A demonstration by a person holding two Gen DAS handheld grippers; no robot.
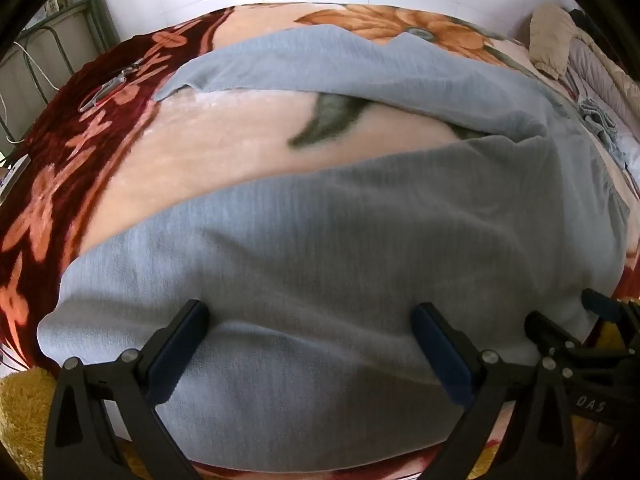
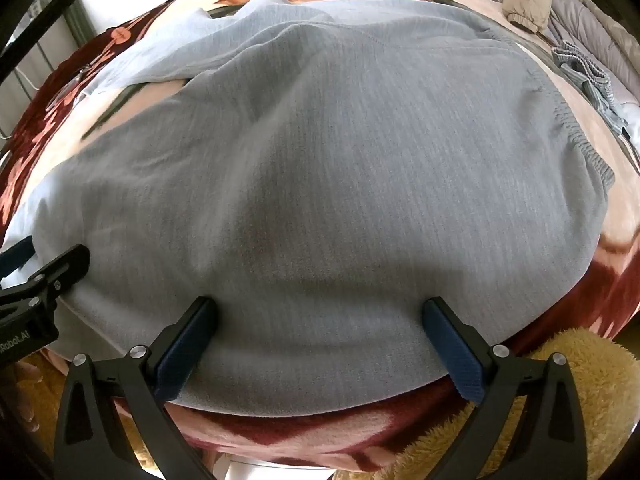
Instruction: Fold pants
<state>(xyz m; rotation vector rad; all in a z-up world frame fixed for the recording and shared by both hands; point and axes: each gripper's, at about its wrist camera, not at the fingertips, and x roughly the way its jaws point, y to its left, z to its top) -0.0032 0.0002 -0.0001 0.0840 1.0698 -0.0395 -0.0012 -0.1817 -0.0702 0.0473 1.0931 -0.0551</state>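
Below both my tools, the grey pants [image 1: 320, 240] lie spread on the flowered blanket [image 1: 60, 200], 2 legs apart toward the left, waistband right. My left gripper [image 1: 308, 320] and right gripper [image 2: 320, 316] hang released above the near leg's edge. I judge folding is not started; next I must lower and pinch this near edge.
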